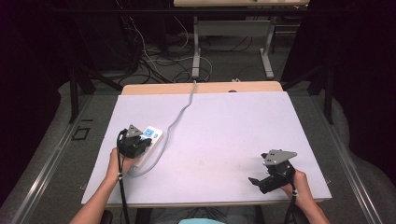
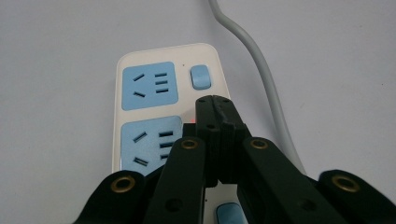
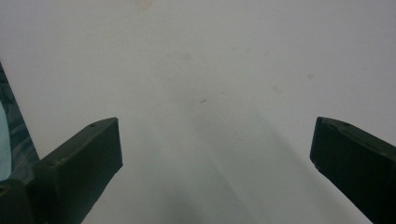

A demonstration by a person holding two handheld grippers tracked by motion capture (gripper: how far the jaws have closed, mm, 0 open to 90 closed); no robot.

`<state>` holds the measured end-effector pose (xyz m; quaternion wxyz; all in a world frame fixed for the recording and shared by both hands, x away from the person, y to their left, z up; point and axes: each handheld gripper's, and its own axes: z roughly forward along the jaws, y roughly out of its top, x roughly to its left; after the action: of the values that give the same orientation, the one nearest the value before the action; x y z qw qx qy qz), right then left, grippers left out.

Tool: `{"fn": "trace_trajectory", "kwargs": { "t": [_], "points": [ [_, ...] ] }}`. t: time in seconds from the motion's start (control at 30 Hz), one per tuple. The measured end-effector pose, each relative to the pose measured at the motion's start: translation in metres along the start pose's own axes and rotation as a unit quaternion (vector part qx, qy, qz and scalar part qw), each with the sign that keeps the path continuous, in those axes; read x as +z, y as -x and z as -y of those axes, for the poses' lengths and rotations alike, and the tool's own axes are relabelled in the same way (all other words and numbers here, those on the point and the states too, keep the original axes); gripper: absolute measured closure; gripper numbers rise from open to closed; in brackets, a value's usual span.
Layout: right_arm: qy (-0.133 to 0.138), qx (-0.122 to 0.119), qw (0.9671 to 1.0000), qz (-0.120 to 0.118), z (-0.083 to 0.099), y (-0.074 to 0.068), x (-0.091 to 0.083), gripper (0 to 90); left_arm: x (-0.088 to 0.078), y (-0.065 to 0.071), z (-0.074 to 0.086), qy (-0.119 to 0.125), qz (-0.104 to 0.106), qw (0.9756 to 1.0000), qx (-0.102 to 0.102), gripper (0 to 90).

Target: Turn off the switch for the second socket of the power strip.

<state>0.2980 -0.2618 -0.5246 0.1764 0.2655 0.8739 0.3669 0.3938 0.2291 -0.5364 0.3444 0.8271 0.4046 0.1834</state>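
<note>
A white power strip (image 1: 150,140) with blue sockets lies at the left of the white table top (image 1: 219,135); its grey cable (image 1: 180,114) runs off the far edge. My left gripper (image 1: 135,142) hangs over the strip, shut with nothing between its jaws. In the left gripper view the closed tips (image 2: 214,103) sit over the strip (image 2: 140,60) beside a small red light (image 2: 191,122), just below a blue switch button (image 2: 201,77) and right of a blue socket (image 2: 149,85). My right gripper (image 1: 256,182) rests open near the front right of the table, its fingers (image 3: 79,158) wide apart over bare surface.
The cable loops around the strip's near end (image 1: 140,170). The table's front edge (image 1: 205,203) lies close to both hands. Beyond the far edge are floor cables (image 1: 159,60) and another table's legs (image 1: 196,51).
</note>
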Motion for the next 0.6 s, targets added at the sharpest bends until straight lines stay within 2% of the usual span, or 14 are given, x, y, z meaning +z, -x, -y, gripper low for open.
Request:
{"fn": "trace_trajectory", "kwargs": {
  "t": [0.17, 0.6],
  "points": [
    [-0.002, -0.001, 1.0, -0.004, 0.0, 0.0002, -0.0001, 1.6, 0.001, 0.0004, 0.0005, 0.006, -0.002, 1.0, -0.003, 90.0],
    [-0.003, 0.0, 1.0, -0.004, -0.0001, 0.0001, -0.0001, 1.6, 0.0007, 0.0003, 0.0003, 0.001, -0.002, 1.0, 0.001, 90.0]
  ]
}}
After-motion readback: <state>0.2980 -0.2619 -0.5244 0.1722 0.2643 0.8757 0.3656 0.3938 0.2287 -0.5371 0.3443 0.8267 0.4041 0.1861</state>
